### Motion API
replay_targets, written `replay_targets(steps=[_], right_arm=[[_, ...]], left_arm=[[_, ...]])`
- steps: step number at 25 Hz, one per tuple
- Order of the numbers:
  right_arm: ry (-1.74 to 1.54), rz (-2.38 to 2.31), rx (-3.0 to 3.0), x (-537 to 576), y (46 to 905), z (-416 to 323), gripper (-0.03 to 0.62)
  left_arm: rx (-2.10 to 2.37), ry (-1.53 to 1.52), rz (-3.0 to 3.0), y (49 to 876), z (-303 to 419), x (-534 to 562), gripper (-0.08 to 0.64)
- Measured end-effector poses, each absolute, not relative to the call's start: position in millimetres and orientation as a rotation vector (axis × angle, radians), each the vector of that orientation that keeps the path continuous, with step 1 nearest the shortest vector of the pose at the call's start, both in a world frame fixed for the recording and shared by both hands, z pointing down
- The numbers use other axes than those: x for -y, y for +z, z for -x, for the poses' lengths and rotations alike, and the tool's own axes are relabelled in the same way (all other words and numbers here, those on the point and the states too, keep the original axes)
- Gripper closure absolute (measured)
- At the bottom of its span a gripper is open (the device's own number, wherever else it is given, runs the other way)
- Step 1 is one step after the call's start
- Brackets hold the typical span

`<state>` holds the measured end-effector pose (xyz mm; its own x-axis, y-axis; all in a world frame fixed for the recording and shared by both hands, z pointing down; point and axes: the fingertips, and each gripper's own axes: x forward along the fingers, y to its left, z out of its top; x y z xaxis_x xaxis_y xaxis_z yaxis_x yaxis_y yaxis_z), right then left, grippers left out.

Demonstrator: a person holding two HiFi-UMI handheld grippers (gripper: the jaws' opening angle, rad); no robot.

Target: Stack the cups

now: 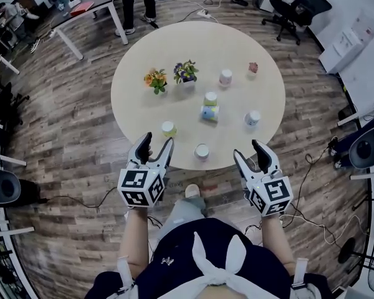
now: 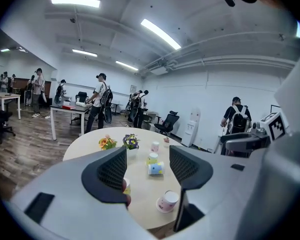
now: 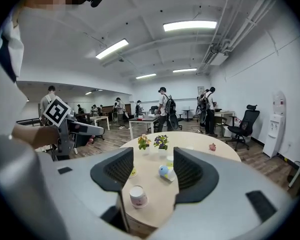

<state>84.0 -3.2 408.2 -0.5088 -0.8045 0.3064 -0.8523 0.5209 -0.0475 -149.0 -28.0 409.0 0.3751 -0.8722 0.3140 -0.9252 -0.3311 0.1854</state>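
Several paper cups stand scattered on a round beige table [image 1: 143,111]. A pink cup [image 1: 202,152] is nearest the front edge, with a yellow-green cup [image 1: 168,128] to its left. A blue cup [image 1: 209,112] lies on its side in front of a green cup [image 1: 210,98]. Farther off are a white cup [image 1: 225,77] and a pale cup [image 1: 252,118] at the right. My left gripper [image 1: 158,139] hovers open and empty at the table's near edge. My right gripper [image 1: 247,149] is open and empty too, just off that edge. The pink cup [image 3: 138,196] shows between the right jaws' line of sight.
Two small flower pots [image 1: 156,80] [image 1: 186,72] stand on the table's far left, and a small pink object [image 1: 253,68] at the far right. Office chairs [image 1: 299,8], a desk [image 1: 90,8], standing people and floor cables [image 1: 311,161] surround the table.
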Motion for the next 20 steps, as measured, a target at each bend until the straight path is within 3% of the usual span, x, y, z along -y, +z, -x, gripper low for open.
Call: replay_targets(steps=[15, 20], right_arm=[[0.326, -1.43, 2.427, 25.6, 439.7, -65.9, 0.339], [0.339, -1.341, 2.472, 21.3, 449.3, -51.4, 0.297]], left_arm=[[1.437, 0.475, -2.249, 507.1, 165.9, 81.4, 0.279], [1.412, 0.586, -2.235, 531.9, 166.7, 91.3, 0.276]])
